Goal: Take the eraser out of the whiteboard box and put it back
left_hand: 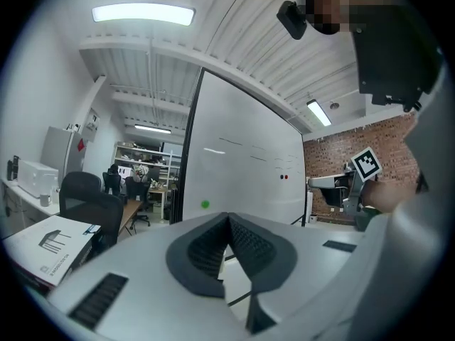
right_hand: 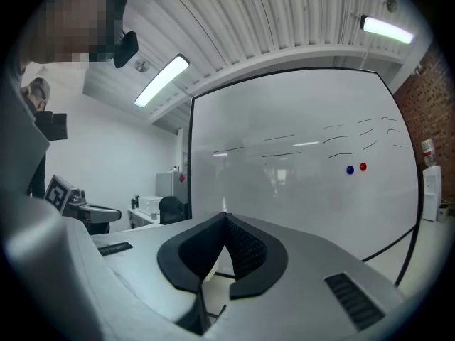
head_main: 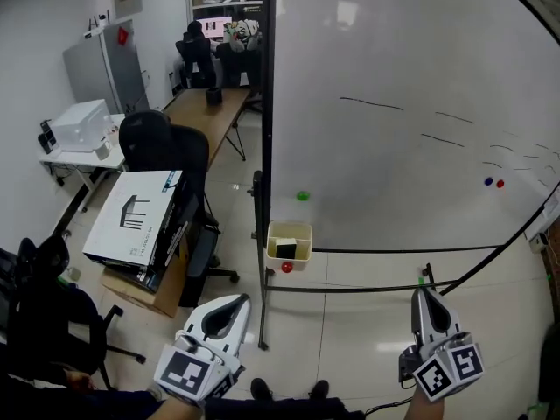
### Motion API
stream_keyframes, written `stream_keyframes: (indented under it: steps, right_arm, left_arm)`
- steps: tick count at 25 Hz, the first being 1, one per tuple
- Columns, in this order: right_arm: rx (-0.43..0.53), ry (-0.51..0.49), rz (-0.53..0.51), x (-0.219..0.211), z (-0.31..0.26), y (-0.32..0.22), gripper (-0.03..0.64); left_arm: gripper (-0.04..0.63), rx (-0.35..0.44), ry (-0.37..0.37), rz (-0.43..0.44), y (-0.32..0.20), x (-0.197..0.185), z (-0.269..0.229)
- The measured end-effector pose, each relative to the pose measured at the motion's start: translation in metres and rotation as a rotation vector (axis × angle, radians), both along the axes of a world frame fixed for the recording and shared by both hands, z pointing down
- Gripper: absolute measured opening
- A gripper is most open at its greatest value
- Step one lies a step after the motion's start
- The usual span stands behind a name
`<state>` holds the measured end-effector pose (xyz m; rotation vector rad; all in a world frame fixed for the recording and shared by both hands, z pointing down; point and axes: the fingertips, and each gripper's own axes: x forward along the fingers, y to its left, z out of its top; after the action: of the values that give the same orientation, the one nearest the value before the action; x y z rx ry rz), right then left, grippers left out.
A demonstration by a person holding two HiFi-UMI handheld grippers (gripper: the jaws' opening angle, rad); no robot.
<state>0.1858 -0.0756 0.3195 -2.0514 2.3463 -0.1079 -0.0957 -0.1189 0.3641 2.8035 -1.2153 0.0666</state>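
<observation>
Finding one: your left gripper (head_main: 236, 301) sits at the lower left of the head view, pointing level toward the whiteboard (head_main: 402, 77). Its own view shows the fingers (left_hand: 245, 244) pressed together at the tips with nothing between them.

Finding two: your right gripper (head_main: 424, 294) sits at the lower right, also level and facing the board. Its fingers (right_hand: 249, 251) are together as well, and it carries nothing.

Finding three: the whiteboard box (head_main: 290, 227), a pale yellow tray, hangs at the board's lower left corner, beside the black upright of the frame. The eraser (head_main: 285, 249) lies inside it as a dark block. Both grippers are well apart from the box; your left one is the nearer.

Finding four: a green magnet (head_main: 303, 196) is on the board just above the box, and a red magnet (head_main: 286, 268) sits at the box's lower edge. A blue magnet (head_main: 488, 181) and another red one (head_main: 500, 183) sit side by side toward the board's right. Several short dark pen strokes cross the board's upper right.

Finding five: left of the board stand a black office chair (head_main: 166, 143), a flat white carton (head_main: 136, 217) resting on a brown box, and a long wooden desk (head_main: 203, 112) running toward the back of the room.
</observation>
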Motion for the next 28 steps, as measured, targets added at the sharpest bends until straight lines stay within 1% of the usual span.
stream_keyframes:
  steps: [2,4,7,11,14,17,19,21,24,25,28]
  right_arm:
    - [-0.012,-0.014,-0.033,-0.022,-0.002,-0.002,0.014]
    - [0.004,-0.014,-0.069,-0.044,-0.003,-0.006,0.014]
    - [-0.01,0.007,-0.084,-0.062,0.002,-0.018,0.015]
    - [-0.049,0.028,-0.106,-0.089,0.01,-0.029,0.015]
    - [-0.037,0.032,-0.149,-0.104,0.006,-0.032,0.015]
    - [-0.033,0.021,-0.164,-0.113,0.007,-0.038,0.015]
    - [-0.068,0.03,-0.163,-0.123,0.02,-0.051,0.025]
    - [-0.102,0.049,-0.181,-0.141,0.037,-0.068,0.029]
    - [-0.102,0.051,-0.222,-0.167,0.055,-0.091,0.034]
    - [-0.109,0.059,-0.222,-0.171,0.061,-0.098,0.058]
    - [-0.144,0.07,-0.214,-0.177,0.08,-0.119,0.063]
  left_arm:
    - [0.029,0.012,0.013,-0.004,0.002,-0.009,-0.007]
    - [0.029,0.011,0.019,-0.013,0.003,-0.02,-0.008]
    - [0.029,0.008,0.038,-0.046,0.004,-0.029,-0.01]
    - [0.029,0.034,0.009,-0.073,0.011,-0.042,-0.02]
    - [0.029,0.011,0.019,-0.116,0.01,-0.055,-0.017]
    - [0.029,0.006,0.009,-0.127,0.01,-0.059,-0.014]
    - [0.029,0.007,0.002,-0.141,0.005,-0.062,-0.012]
    - [0.029,-0.008,0.001,-0.171,-0.005,-0.065,-0.002]
    - [0.029,-0.029,0.01,-0.183,-0.019,-0.065,0.014]
    - [0.029,-0.029,0.005,-0.184,-0.024,-0.064,0.017]
    - [0.029,-0.043,-0.009,-0.197,-0.038,-0.068,0.028]
